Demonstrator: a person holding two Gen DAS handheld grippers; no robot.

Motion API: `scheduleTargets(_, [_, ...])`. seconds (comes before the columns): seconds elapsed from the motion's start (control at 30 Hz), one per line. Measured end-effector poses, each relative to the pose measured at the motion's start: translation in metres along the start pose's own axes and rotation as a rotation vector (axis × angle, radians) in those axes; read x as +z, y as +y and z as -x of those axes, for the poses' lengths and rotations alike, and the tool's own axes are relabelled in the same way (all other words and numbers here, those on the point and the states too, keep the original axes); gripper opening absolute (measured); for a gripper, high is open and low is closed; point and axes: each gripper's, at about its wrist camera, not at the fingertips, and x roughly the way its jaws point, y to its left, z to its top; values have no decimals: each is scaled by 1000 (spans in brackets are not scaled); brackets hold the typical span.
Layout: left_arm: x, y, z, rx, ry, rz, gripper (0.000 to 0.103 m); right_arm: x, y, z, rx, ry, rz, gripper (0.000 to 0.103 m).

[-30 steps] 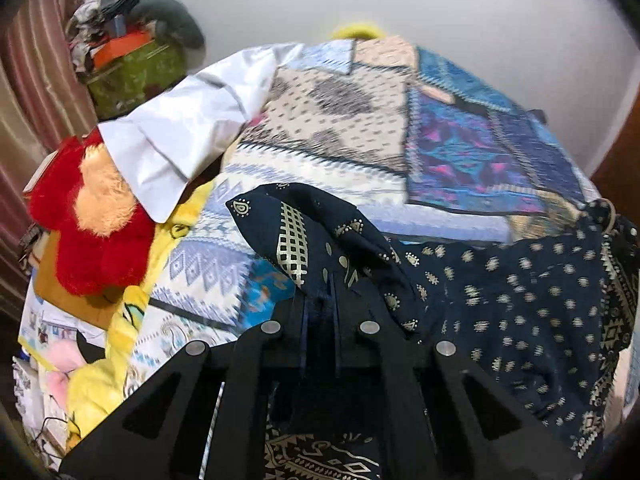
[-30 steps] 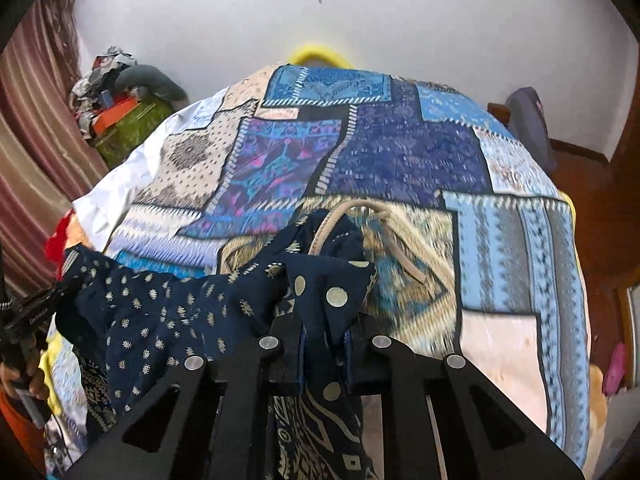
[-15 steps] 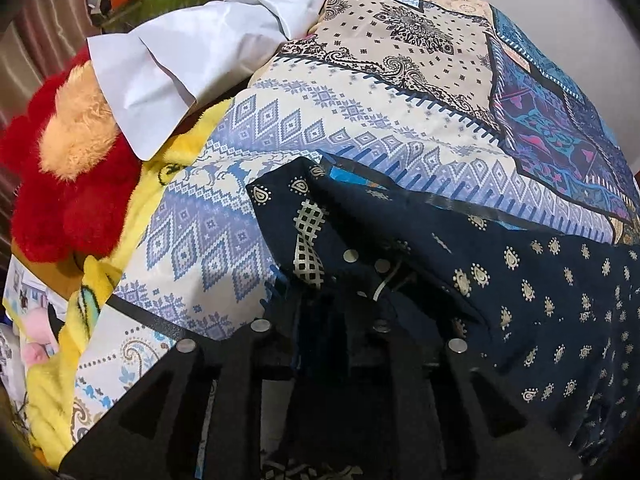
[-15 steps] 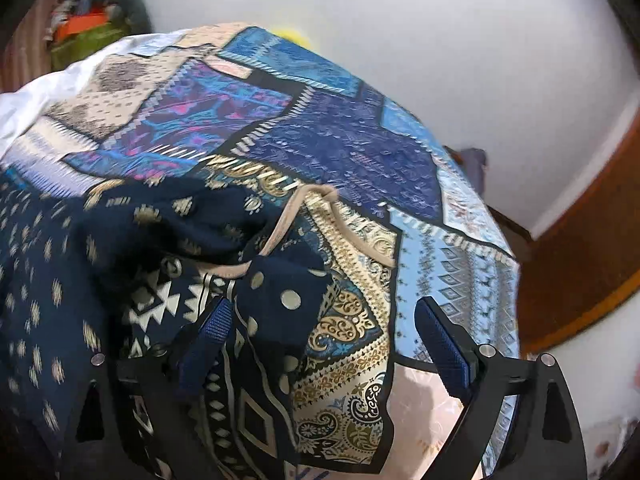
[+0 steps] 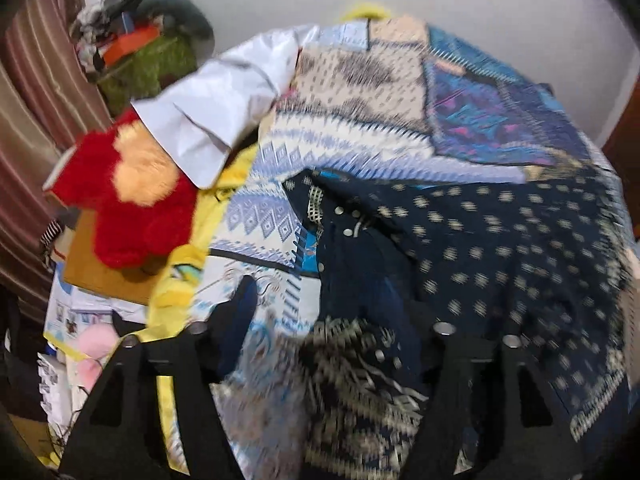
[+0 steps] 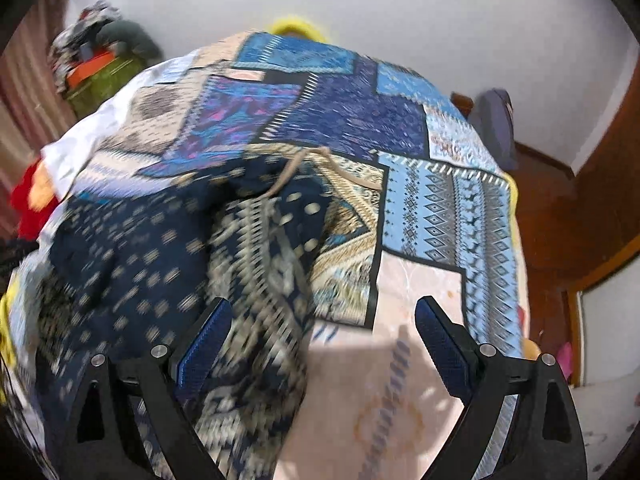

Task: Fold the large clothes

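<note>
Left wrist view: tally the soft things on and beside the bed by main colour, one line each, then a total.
Navy: 1, the dotted garment
White: 1, the pillow
Red: 1, the plush toy
Yellow: 1, the blanket
Blue patchwork: 1, the bedspread
Total: 5

Left gripper (image 5: 320, 320): black angular finger arms, silver round screws, dark blue pad. Right gripper (image 6: 322, 336): same black arms, silver screws, textured blue pads (image 6: 440, 350).
</note>
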Motion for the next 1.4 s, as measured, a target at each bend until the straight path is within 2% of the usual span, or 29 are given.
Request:
scheduleTargets(0.07, [-8,-1,28,-9,-34,-10,79,-12,11,30,20,-29,29,96])
scheduleTargets(0.13, [-15,-2,52,-36,-53,-27,80,-22,18,53,36,-56,40,101])
scheduleTargets(0.27, [-43,-3,89,-92,-87,-68,88,-50,35,94,90,-87,54,102])
scheduleTargets(0.43, [-92,10,112,-126,-76,-44,89,-93,49,122,140,-92,71,102])
scheduleTargets(0.67, [-166,26,100,-121,36,2,89,-163,63,121,170,-2,55,102])
scheduleTargets(0.77, [-210,33,77,-153,130,68,89,-195,64,111,196,72,13,102])
scheduleTargets(0.87, [-246,34,54,-194,227,116,89,-221,68,106,212,110,-3,102])
scheduleTargets(0.97, [-276,31,35,-218,300,150,89,-240,74,105,250,131,-19,102])
scheduleTargets(1.1, [-293,16,21,-290,342,172,87,-250,83,108,257,94,-35,102])
scheduleTargets(1.17, [-296,4,15,-277,350,155,83,-249,86,107,264,85,-55,99])
scheduleTargets(1.2, [-295,0,15,-270,344,143,82,-248,88,108,264,80,-57,94])
scheduleTargets(1.27, [-292,-10,18,-269,320,123,67,-246,94,108,284,72,-49,82])
scheduleTargets(1.33, [-289,-17,21,-277,314,110,56,-246,99,109,312,62,-46,67])
scheduleTargets(1.37, [-288,-20,22,-269,311,103,50,-246,101,109,324,58,-36,63])
scheduleTargets(1.4, [-287,-24,25,-258,302,95,44,-247,103,110,335,54,-24,53])
